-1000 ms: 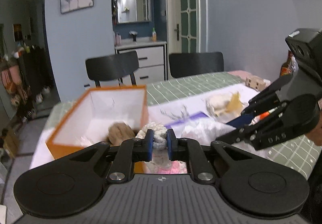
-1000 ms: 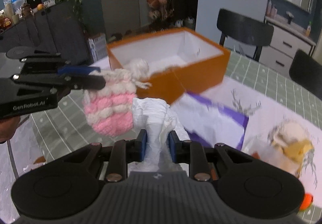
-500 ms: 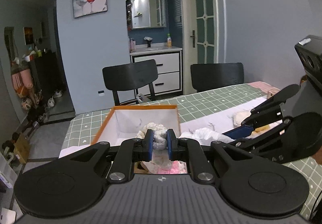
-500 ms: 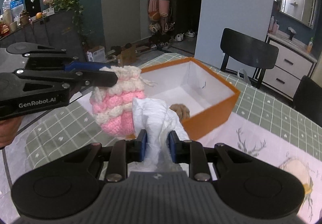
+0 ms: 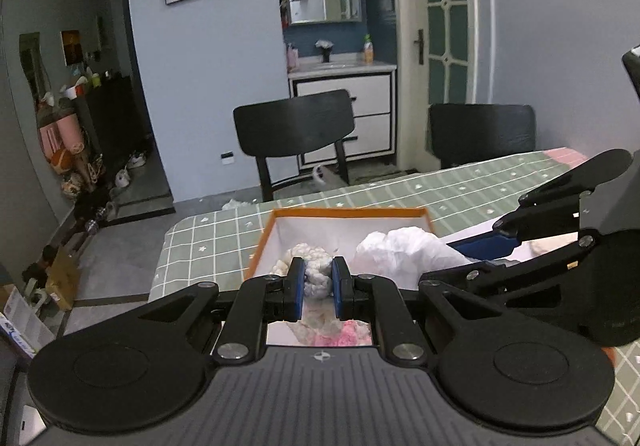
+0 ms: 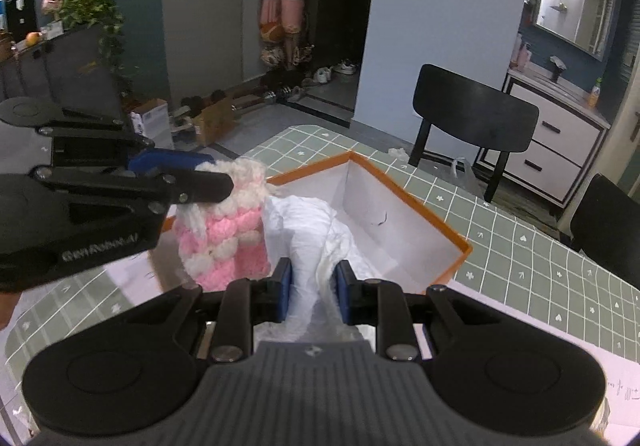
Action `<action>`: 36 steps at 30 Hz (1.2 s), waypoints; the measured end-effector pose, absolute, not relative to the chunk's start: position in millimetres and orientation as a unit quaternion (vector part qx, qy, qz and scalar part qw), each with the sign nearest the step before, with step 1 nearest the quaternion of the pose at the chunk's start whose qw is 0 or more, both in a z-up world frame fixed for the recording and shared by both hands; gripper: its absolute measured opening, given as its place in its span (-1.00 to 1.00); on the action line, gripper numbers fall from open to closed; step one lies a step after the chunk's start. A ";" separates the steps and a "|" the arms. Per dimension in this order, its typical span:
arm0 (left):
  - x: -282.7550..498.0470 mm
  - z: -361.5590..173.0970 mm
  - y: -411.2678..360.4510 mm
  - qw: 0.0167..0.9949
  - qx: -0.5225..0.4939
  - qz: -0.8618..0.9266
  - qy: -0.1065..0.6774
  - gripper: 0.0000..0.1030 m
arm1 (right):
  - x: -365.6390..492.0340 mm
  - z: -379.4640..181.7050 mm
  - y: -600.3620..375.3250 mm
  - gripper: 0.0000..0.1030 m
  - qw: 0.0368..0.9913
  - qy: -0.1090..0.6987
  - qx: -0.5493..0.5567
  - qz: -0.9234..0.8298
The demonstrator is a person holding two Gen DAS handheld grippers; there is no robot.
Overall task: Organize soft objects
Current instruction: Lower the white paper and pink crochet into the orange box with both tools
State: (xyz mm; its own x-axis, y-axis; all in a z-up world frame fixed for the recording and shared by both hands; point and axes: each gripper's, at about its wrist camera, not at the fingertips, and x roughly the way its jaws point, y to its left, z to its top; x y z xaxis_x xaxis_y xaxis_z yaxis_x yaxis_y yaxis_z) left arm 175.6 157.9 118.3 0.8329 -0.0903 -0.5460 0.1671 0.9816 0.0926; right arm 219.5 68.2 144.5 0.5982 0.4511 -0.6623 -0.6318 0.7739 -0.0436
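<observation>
My left gripper (image 5: 318, 282) is shut on the cream top of a pink-and-white knitted pouch (image 6: 228, 234), which hangs at the near left corner of the orange box (image 6: 424, 205). In the right wrist view the left gripper (image 6: 216, 175) reaches in from the left. Beside it, my right gripper (image 6: 314, 286) is shut on a crumpled white cloth (image 6: 312, 230) that droops over the box's white inside. In the left wrist view the orange box (image 5: 348, 210) lies just beyond my fingertips, with the white cloth (image 5: 404, 250) and the right gripper (image 5: 512, 236) to their right. The cloth hides much of the box floor.
The box stands near a corner of a table with a green checked cloth (image 6: 520, 258); white paper (image 6: 500, 330) lies on it at the right. Two black chairs (image 5: 296, 125) (image 5: 480, 129) stand at the far side, with a white cabinet (image 5: 344, 105) behind them.
Both grippers have carried their loads toward the box and now hang over it. The brown soft toy seen inside the box earlier is now hidden behind the cloth.
</observation>
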 end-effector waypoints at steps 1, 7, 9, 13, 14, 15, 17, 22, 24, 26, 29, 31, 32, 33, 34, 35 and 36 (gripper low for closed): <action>180.2 117.0 158.9 0.954 0.069 -0.066 0.285 -0.70 | 224.5 142.9 72.4 -0.57 0.883 0.329 -0.139 0.304; 204.8 102.5 166.0 0.946 0.073 -0.063 0.309 -0.70 | 251.0 130.0 93.8 -0.57 0.882 0.339 -0.146 0.292; 212.3 97.1 169.6 0.943 0.067 -0.064 0.318 -0.70 | 260.4 123.2 98.3 -0.57 0.881 0.347 -0.147 0.287; 226.2 87.3 175.1 0.939 0.054 -0.070 0.333 -0.70 | 281.4 108.8 104.2 -0.57 0.878 0.361 -0.152 0.276; 230.9 85.0 176.5 0.938 0.053 -0.070 0.336 -0.70 | 287.4 104.6 105.1 -0.57 0.877 0.365 -0.152 0.272; 234.6 82.3 176.3 0.937 0.053 -0.069 0.339 -0.70 | 292.7 100.8 104.9 -0.57 0.877 0.369 -0.151 0.269; 241.4 75.2 177.1 0.934 0.053 -0.069 0.347 -0.70 | 302.6 93.1 107.5 -0.57 0.875 0.377 -0.152 0.264; 254.4 58.2 179.0 0.926 0.054 -0.070 0.367 -0.70 | 325.0 72.4 114.9 -0.57 0.867 0.400 -0.153 0.255; 258.3 53.5 179.7 0.924 0.055 -0.072 0.371 -0.70 | 331.9 64.9 117.7 -0.57 0.864 0.407 -0.153 0.252; 262.3 49.1 180.0 0.922 0.055 -0.072 0.377 -0.70 | 338.4 57.1 121.5 -0.57 0.861 0.415 -0.156 0.251; 269.2 42.7 179.7 0.918 0.060 -0.070 0.385 -0.70 | 347.1 47.5 130.0 -0.55 0.856 0.422 -0.167 0.246; 272.9 39.7 180.3 0.917 0.058 -0.070 0.388 -0.70 | 350.5 44.5 134.6 -0.54 0.856 0.424 -0.169 0.244; 273.9 38.3 181.3 0.916 0.058 -0.071 0.390 -0.70 | 352.7 43.1 136.9 -0.54 0.856 0.424 -0.170 0.243; 274.2 37.4 181.9 0.916 0.057 -0.070 0.391 -0.70 | 354.8 42.1 139.1 -0.54 0.856 0.424 -0.171 0.242; 274.9 36.4 183.0 0.916 0.058 -0.069 0.392 -0.70 | 356.8 41.0 141.3 -0.53 0.857 0.423 -0.174 0.239; 275.5 35.4 183.9 0.915 0.058 -0.070 0.393 -0.70 | 357.8 39.9 142.9 -0.53 0.858 0.421 -0.179 0.235; 275.3 34.9 184.6 0.914 0.057 -0.070 0.395 -0.70 | 358.9 39.2 143.8 -0.52 0.858 0.420 -0.182 0.231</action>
